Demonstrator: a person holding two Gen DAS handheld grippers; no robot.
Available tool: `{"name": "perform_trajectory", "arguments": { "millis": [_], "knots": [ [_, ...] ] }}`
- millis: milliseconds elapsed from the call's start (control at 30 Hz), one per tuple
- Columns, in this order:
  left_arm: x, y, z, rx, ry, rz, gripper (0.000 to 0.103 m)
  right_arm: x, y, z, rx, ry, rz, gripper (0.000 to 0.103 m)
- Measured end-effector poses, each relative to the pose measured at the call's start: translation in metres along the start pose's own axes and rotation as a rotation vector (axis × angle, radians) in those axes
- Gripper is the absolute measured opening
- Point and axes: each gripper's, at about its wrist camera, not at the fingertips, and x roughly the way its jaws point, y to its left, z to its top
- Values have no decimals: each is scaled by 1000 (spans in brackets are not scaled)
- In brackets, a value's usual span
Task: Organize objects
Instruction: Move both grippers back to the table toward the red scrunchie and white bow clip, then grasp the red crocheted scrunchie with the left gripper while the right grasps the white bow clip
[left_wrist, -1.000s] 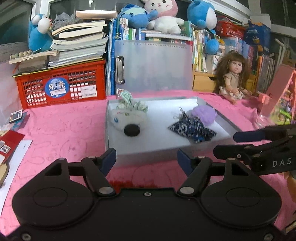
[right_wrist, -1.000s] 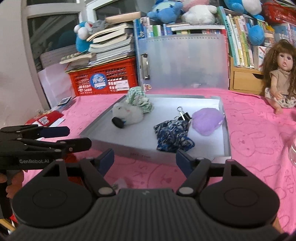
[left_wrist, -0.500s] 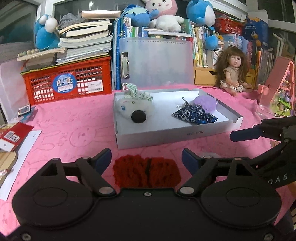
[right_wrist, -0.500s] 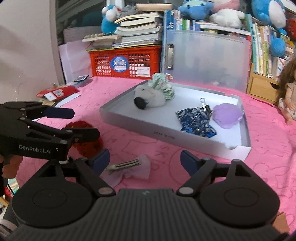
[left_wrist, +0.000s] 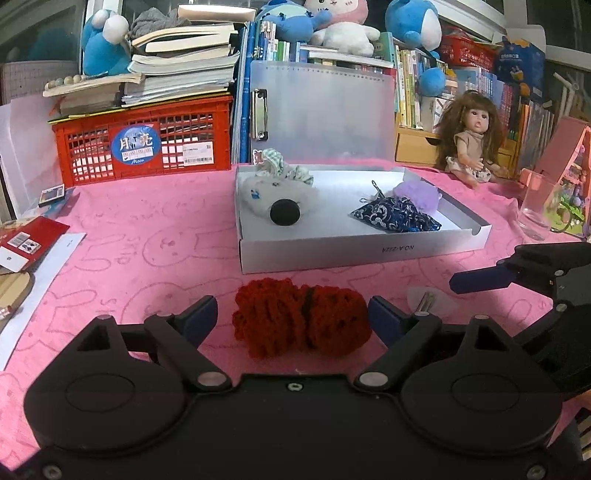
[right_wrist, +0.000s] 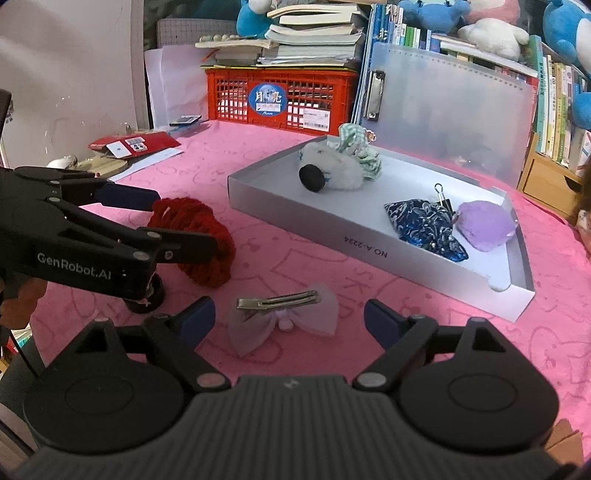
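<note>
A red knitted scrunchie (left_wrist: 301, 319) lies on the pink cloth between the fingers of my left gripper (left_wrist: 291, 319), whose jaws are opening and do not touch it. A pale bow hair clip (right_wrist: 282, 319) lies between the fingers of my right gripper (right_wrist: 288, 317), also opening and clear of it. The white tray (left_wrist: 362, 251) behind holds a fluffy white scrunchie (left_wrist: 275, 194), a green checked one (left_wrist: 284, 166), a dark blue patterned pouch (left_wrist: 395, 218), a binder clip (right_wrist: 443, 195) and a purple puff (left_wrist: 417, 190). The red scrunchie (right_wrist: 192, 236) and left gripper (right_wrist: 173, 221) show in the right wrist view.
A red crate (left_wrist: 144, 144) under stacked books stands at the back left, a translucent clipboard case (left_wrist: 321, 110) behind the tray, a doll (left_wrist: 472, 140) and a glass (left_wrist: 535, 206) at the right. Cards and paper (left_wrist: 26, 243) lie at the left edge.
Both grippers drew back from the tray and sank toward the cloth, their jaws widening. The red scrunchie and the bow clip came into view between the fingers. The right gripper rolled.
</note>
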Motion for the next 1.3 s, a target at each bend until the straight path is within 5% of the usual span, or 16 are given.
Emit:
{"name": "perform_trajectory", "arguments": {
  "millis": [300, 567, 867, 967, 1167, 1200, 1233, 1300],
  "knots": [
    [9, -2, -4, -9, 26, -8, 87, 5, 3, -1, 3, 13, 20, 92],
    [10, 0, -3, -46, 38, -52, 68, 4, 5, -2, -4, 12, 45, 86],
    [2, -7, 2, -10, 5, -51, 51, 1, -1, -1, 40, -16, 35, 59],
    [2, -6, 4, -26, -1, -54, 49, 0, -2, 0, 47, -21, 20, 43],
    [0, -5, 7, -37, -8, -53, 43, -3, -7, 1, 80, -38, 18, 43],
    [0, -5, 8, -40, -10, -51, 38, -4, -8, 2, 82, -43, 16, 43],
    [-1, -5, 9, -42, -14, -46, 14, -5, -9, 3, 86, -49, 11, 43],
    [-2, -3, 14, -55, -24, -34, 13, -7, -11, 5, 92, -61, 3, 43]
  ]
}}
